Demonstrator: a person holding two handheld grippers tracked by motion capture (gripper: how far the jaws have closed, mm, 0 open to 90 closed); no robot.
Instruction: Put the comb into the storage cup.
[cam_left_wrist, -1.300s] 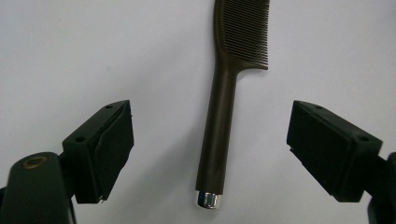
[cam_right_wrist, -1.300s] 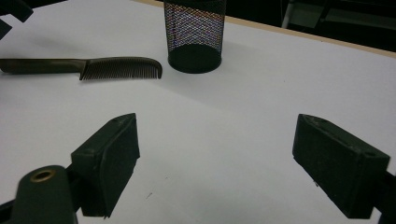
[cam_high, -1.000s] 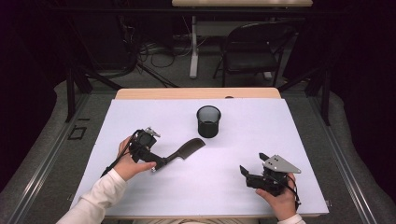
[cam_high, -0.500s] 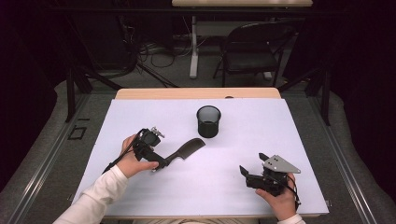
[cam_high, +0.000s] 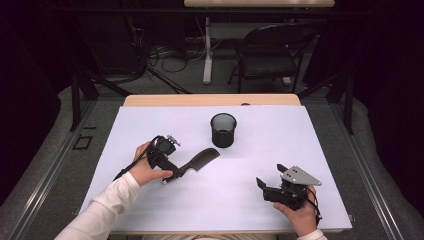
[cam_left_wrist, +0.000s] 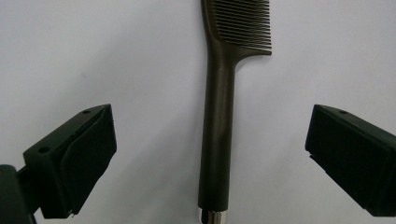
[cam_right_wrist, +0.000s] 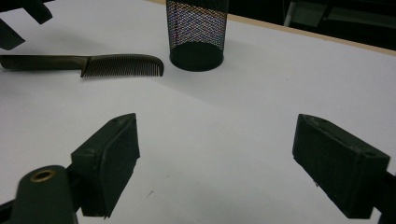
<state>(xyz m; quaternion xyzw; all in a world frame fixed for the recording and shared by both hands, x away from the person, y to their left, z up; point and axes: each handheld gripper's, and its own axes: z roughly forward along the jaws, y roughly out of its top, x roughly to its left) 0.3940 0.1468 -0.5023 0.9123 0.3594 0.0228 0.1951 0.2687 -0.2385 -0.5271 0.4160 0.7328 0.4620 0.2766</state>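
Comb (cam_left_wrist: 219, 116) looks light, stiff, slick plastic; left gripper (cam_left_wrist: 208, 158) straddles its handle, jaws apart, best gripped mid-handle.

- The left black two-jaw gripper (cam_high: 172, 172) sits at about eight o'clock on the table, held in the left hand (cam_high: 145, 170), white sleeve trailing toward six; its jaws stand wide apart, pointing toward two o'clock.
- The right black two-jaw gripper (cam_high: 265, 187) sits at about five o'clock in the right hand (cam_high: 298, 216), jaws spread wide, pointing toward ten o'clock.
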